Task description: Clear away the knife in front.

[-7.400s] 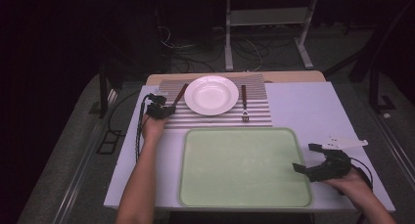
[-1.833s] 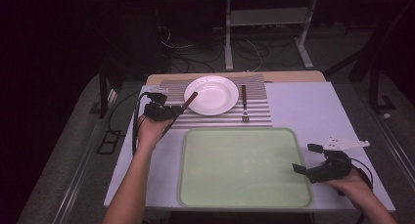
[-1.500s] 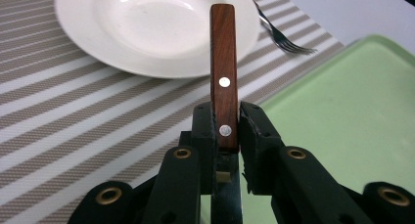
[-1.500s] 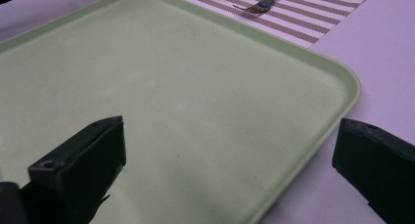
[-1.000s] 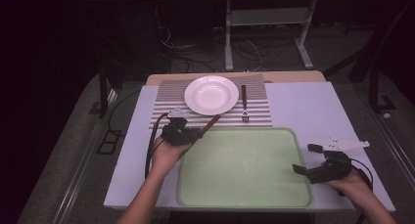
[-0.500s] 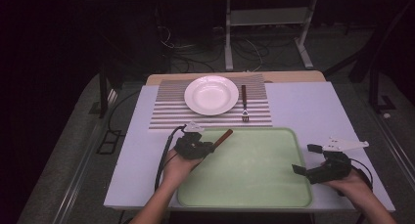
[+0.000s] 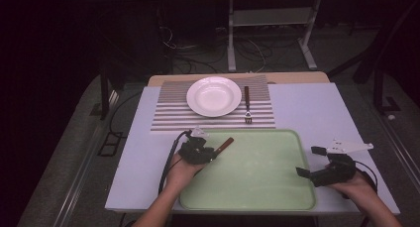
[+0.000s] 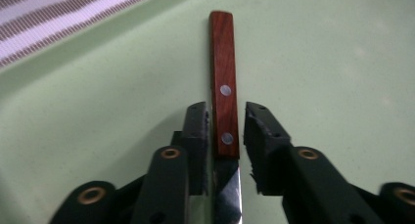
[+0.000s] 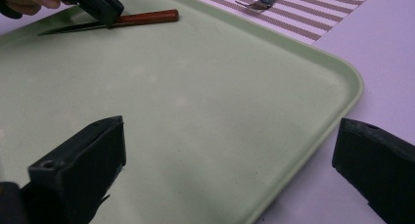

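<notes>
A white plate [image 7: 214, 95] and a fork [image 7: 246, 104] sit on a striped placemat [image 7: 168, 115] at the far side of the white tabletop [image 7: 307, 105], just beyond the green tray [image 7: 267, 167]; nothing lies between them and the tray. Dark floor, cables and a metal stand [image 7: 270, 24] fill the room behind. The knife [image 8: 223, 92] lies on the tray near its far left corner, wooden handle pointing away from the left gripper [image 8: 225, 136], whose jaws have just been opening and now straddle the handle's lower end with a gap on one side. A second ago that gripper held the knife above the tray's far edge. The right gripper [image 7: 313, 163] rests at the tray's right edge, jaws wide apart and empty.
</notes>
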Demonstrator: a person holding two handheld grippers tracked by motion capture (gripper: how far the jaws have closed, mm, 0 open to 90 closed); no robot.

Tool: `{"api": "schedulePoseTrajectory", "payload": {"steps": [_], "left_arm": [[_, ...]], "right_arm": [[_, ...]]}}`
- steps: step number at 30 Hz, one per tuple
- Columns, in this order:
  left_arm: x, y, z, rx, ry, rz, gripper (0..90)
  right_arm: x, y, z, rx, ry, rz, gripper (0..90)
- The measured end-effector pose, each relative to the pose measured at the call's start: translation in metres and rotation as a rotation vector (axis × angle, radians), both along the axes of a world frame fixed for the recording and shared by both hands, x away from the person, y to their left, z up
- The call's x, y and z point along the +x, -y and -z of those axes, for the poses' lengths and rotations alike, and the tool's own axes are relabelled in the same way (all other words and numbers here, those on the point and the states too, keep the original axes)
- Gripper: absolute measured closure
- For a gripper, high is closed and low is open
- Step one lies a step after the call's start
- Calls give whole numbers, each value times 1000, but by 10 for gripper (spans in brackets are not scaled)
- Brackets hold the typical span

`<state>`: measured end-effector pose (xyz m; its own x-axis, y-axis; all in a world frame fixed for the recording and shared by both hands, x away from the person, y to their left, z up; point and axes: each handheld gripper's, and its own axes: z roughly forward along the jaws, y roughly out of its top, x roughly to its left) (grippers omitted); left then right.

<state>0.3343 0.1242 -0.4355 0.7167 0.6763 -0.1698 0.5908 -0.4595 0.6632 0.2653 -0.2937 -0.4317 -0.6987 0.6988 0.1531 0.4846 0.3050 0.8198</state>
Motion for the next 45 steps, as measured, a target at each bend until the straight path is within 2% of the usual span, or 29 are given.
{"api": "schedulePoseTrajectory", "payload": {"steps": [1,2,6,7,9,16,19,23,30,45], "left_arm": [[0,0,-3,-17,13,1,690],[0,0,-3,-17,13,1,705],[-1,7,-9,-40,33,39,848],[-1,10,-9,-45,37,55,848],[1,19,-8,-40,22,90,894],[4,34,2,-4,8,126,895],[8,33,6,19,15,113,895],[11,27,6,12,17,94,895],[9,19,6,36,31,85,895],[5,-21,3,39,2,-1,893]], "right_arm": [[0,0,0,0,0,-2,0],[0,0,0,0,0,-3,0],[0,0,0,1,0,-4,0],[0,0,0,2,0,-4,0],[-1,1,1,3,-4,-4,0],[-1,1,1,5,-5,-5,0],[0,0,1,5,-5,-6,0],[0,0,1,2,-3,-6,0],[-1,-1,0,-3,-3,-7,0],[-1,-1,-1,-3,1,-2,0]]}}
